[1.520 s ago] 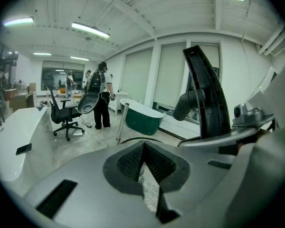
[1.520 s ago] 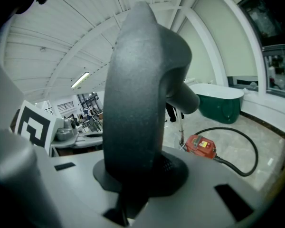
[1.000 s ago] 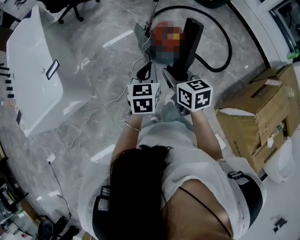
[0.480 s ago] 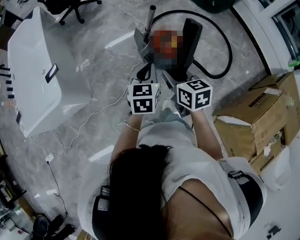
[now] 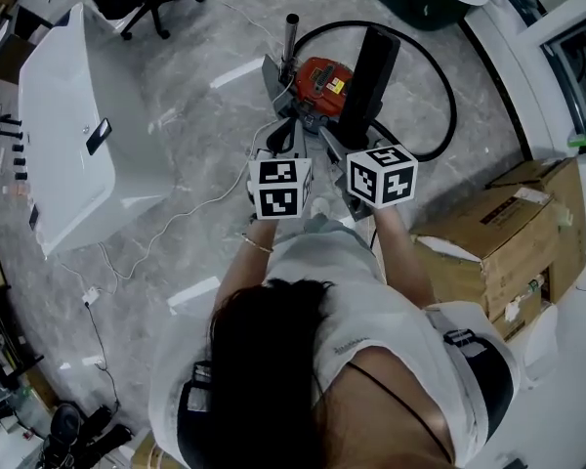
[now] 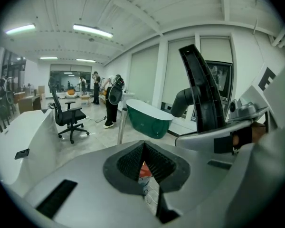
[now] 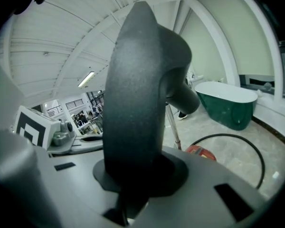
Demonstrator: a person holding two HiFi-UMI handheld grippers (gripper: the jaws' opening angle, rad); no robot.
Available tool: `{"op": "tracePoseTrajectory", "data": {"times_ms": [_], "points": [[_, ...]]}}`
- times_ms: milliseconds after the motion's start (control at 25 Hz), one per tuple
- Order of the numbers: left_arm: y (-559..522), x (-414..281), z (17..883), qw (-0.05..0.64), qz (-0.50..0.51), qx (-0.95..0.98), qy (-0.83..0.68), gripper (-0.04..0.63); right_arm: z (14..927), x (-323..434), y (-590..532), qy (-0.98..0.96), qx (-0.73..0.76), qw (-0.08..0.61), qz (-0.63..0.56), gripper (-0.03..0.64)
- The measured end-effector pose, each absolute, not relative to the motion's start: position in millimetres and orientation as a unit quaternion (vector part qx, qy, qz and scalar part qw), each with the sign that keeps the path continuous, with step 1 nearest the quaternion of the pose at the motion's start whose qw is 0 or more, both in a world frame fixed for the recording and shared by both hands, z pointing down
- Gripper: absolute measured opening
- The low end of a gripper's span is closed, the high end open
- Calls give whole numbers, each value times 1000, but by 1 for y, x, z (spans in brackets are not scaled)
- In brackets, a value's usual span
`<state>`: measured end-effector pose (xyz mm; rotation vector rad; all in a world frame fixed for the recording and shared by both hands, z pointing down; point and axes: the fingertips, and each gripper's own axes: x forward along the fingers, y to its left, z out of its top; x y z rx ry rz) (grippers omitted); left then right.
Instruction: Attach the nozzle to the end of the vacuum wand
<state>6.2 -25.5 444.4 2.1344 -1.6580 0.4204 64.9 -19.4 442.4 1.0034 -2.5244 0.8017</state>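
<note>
Right gripper view: the curved black plastic nozzle (image 7: 133,94) was clamped by the right gripper (image 7: 138,177). The left gripper (image 6: 143,161) was closed, empty.

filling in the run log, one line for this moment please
left gripper shut, empty | right gripper shut on nozzle | wand upright by vacuum | nozzle not yet attached

One of nearly everything, counted from the red vacuum body (image 5: 317,81)
I count one metal wand (image 5: 292,37) just left of it, one black nozzle (image 5: 368,66) just right, one hose (image 5: 453,101) looping right, one white bathtub (image 5: 63,135) far left, and two grippers below: left gripper (image 6: 143,161), right gripper (image 7: 133,175).
</note>
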Motion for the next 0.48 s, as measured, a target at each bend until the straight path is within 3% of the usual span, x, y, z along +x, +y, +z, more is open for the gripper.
{"op": "tracePoseTrajectory", "data": {"times_ms": [480], "points": [[-51,23,450,199,148,744,-620,3,449,86,-47,-889,316,154,294,71]]}}
